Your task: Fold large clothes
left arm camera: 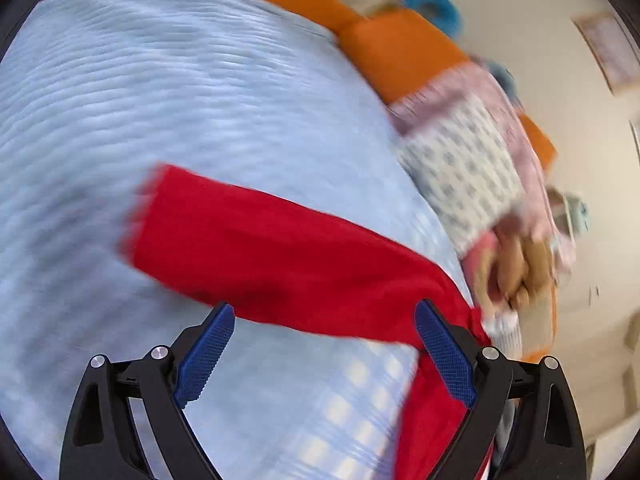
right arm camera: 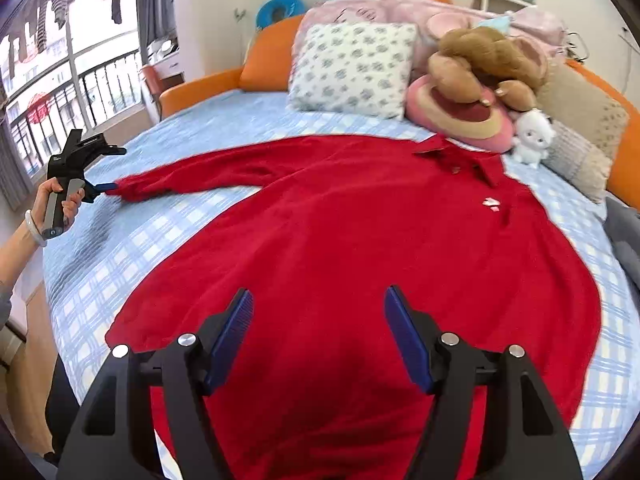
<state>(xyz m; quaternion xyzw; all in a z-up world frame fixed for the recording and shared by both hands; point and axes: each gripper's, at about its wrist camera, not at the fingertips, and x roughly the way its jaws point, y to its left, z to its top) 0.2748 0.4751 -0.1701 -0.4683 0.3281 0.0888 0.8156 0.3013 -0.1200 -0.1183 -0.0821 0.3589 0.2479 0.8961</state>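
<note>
Left wrist view, heavily smeared: the left gripper stands with its blue pads wide apart and nothing pinched between them. The red garment crosses the frame as one sleeve, its cuff end toward 9 o'clock, the cloth running past the right pad toward 5 o'clock; whether it brushes that pad I cannot tell through the blur. It lies on the blue checked bedspread. A patterned pillow sits toward 3 o'clock.

Right wrist view, sharp: the right gripper is released, jaws parted above the garment's body with no cloth between them. The red garment is spread flat on the bedspread, collar toward 1 o'clock, one sleeve stretched toward 9 o'clock. There a hand holds the left gripper, its blue tips just at the cuff. A brown plush toy lies near the collar.
</note>
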